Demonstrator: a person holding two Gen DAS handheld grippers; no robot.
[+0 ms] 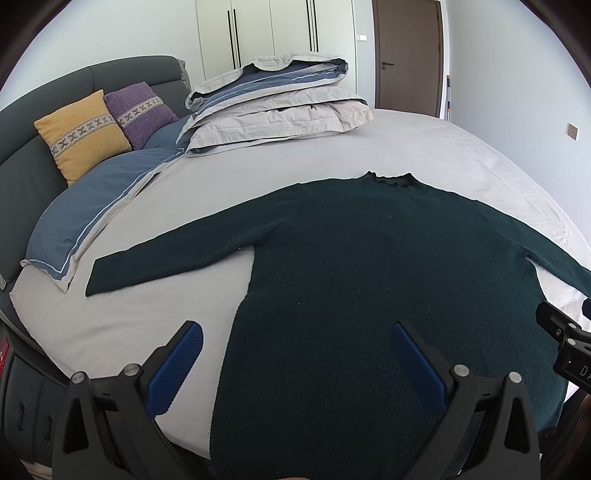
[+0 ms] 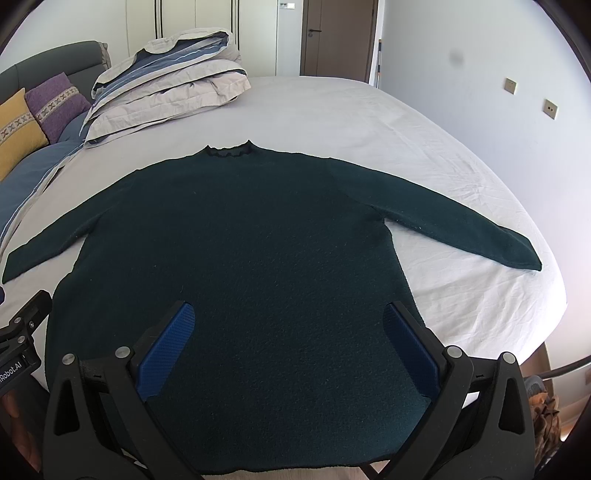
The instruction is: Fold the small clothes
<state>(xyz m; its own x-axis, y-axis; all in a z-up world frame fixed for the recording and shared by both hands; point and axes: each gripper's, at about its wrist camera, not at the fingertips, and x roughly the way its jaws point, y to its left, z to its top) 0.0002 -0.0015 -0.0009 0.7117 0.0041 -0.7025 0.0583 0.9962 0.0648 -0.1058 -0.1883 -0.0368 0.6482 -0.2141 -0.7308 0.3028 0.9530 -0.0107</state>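
Observation:
A dark green long-sleeved sweater (image 1: 369, 266) lies flat on the white bed sheet (image 1: 147, 317), collar away from me, both sleeves spread out to the sides. It also fills the right wrist view (image 2: 243, 251). My left gripper (image 1: 297, 332) is open and empty, hovering above the sweater's lower left edge. My right gripper (image 2: 288, 314) is open and empty above the sweater's lower right part. The right gripper's body shows at the right edge of the left wrist view (image 1: 565, 339), and the left gripper's body at the left edge of the right wrist view (image 2: 22, 332).
A folded duvet (image 1: 273, 103) sits at the far side of the bed. Yellow (image 1: 79, 136) and purple (image 1: 142, 112) cushions and a blue pillow (image 1: 92, 218) lie by the grey headboard (image 1: 22, 206). A door (image 1: 410, 55) and wardrobe (image 1: 273, 29) stand behind.

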